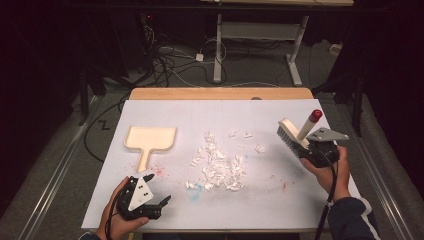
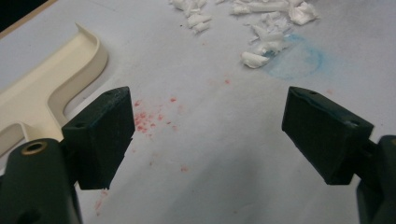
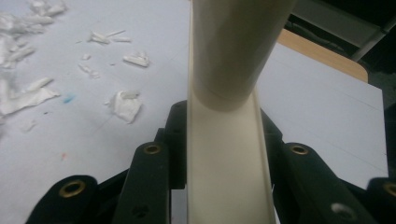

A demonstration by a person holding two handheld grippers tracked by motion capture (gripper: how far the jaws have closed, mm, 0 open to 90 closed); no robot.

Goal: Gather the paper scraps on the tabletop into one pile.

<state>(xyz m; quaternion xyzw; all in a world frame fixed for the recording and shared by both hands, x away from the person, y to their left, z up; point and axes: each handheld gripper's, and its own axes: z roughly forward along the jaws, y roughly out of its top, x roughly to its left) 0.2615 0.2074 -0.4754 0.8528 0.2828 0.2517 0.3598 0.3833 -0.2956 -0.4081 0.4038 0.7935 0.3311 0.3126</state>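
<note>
High view: right gripper (image 1: 314,148) clamps a cream brush (image 1: 294,134) at the table's right edge, near the white paper scraps (image 1: 218,165) at centre; dustpan (image 1: 150,140) lies to their left; left gripper (image 1: 156,204) waits by the front edge. Advice: sweep leftward with low bristles toward the pan. Left gripper view: jaws wide apart, empty, beside the dustpan (image 2: 42,93). Right gripper view: jaws closed on the brush (image 3: 229,140). No legible writing.

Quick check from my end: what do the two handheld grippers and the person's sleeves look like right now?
Both are black. The left gripper and right gripper each carry a grey three-cornered plate on top; a black cable trails from the right one. Brass-coloured rivets mark the linkages. The right sleeve is dark with a white stripe.
</note>
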